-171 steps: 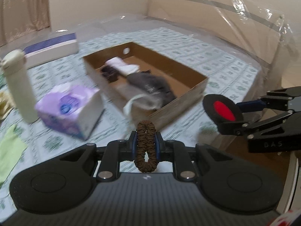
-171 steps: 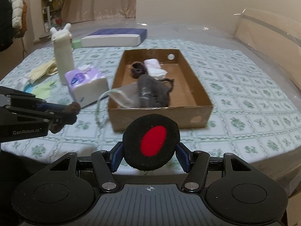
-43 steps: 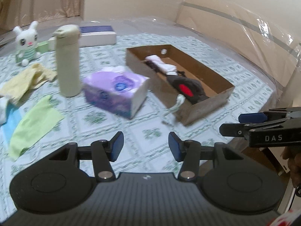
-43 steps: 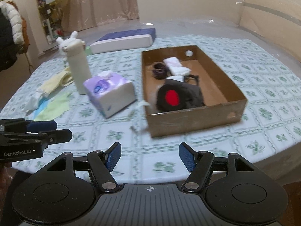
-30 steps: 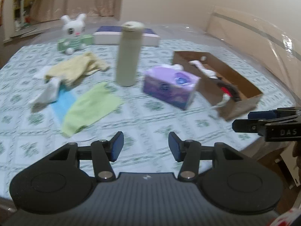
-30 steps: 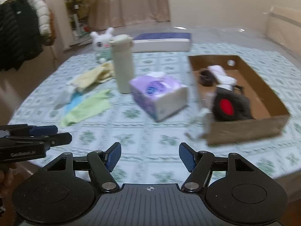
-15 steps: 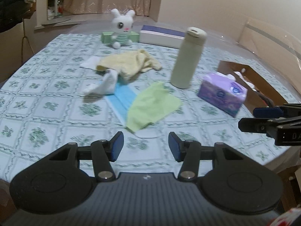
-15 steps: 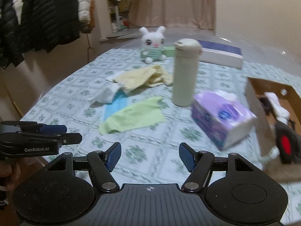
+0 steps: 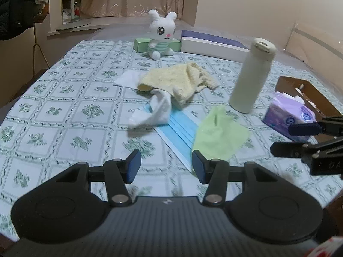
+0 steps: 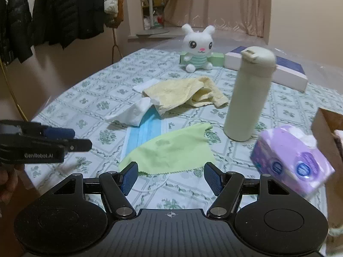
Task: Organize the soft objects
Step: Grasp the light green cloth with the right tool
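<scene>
A green cloth (image 9: 220, 135) (image 10: 171, 150) lies on the patterned table, partly over a blue face mask (image 9: 175, 128) (image 10: 141, 137). A white sock (image 9: 154, 111) (image 10: 130, 113) and a yellow towel (image 9: 178, 81) (image 10: 184, 94) lie just beyond. A white plush bunny (image 9: 160, 36) (image 10: 198, 47) sits at the far side. My left gripper (image 9: 166, 167) is open and empty, above the table's near edge before the mask. My right gripper (image 10: 170, 175) is open and empty, just in front of the green cloth. The cardboard box (image 9: 308, 94) is at the right.
A tall cream bottle (image 9: 250, 77) (image 10: 248, 94) stands right of the cloths. A purple tissue pack (image 9: 289, 115) (image 10: 293, 158) lies beside the box. A white-and-blue flat box (image 9: 214, 45) and a small green box (image 9: 141, 44) sit at the far side. Coats (image 10: 53, 10) hang at left.
Both grippers have swung left from the cardboard box toward the pile of cloths. Earlier each held an item; both items lie in the box and the jaws are open.
</scene>
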